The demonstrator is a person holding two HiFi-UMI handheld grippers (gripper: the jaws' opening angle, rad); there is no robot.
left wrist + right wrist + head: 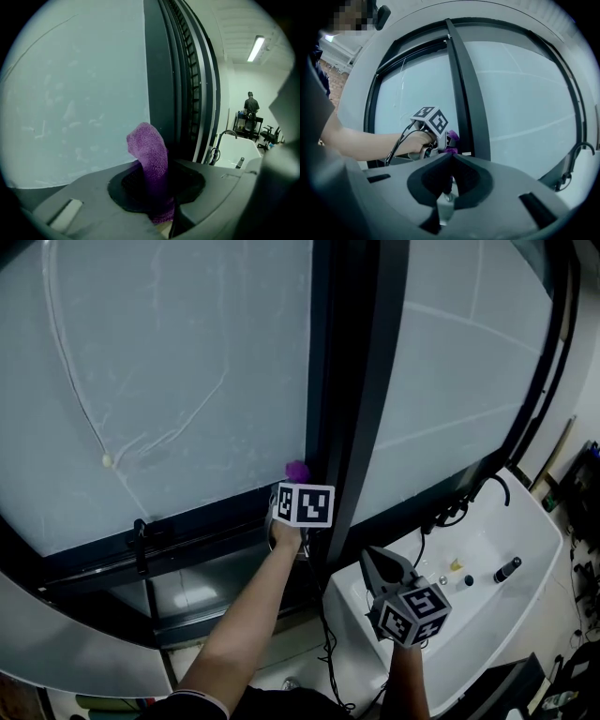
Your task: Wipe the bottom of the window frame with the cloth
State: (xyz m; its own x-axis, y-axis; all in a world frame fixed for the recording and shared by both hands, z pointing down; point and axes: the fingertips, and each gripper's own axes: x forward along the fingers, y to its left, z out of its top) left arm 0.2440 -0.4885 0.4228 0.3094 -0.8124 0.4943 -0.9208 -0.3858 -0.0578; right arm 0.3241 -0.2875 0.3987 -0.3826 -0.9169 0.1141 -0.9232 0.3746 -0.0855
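My left gripper pinches the purple cloth tight. The cloth sits low by the glass, right beside the dark middle post of the window frame. My right gripper is closed on nothing, above the white sink.

No text, label or number (none legible) shows.
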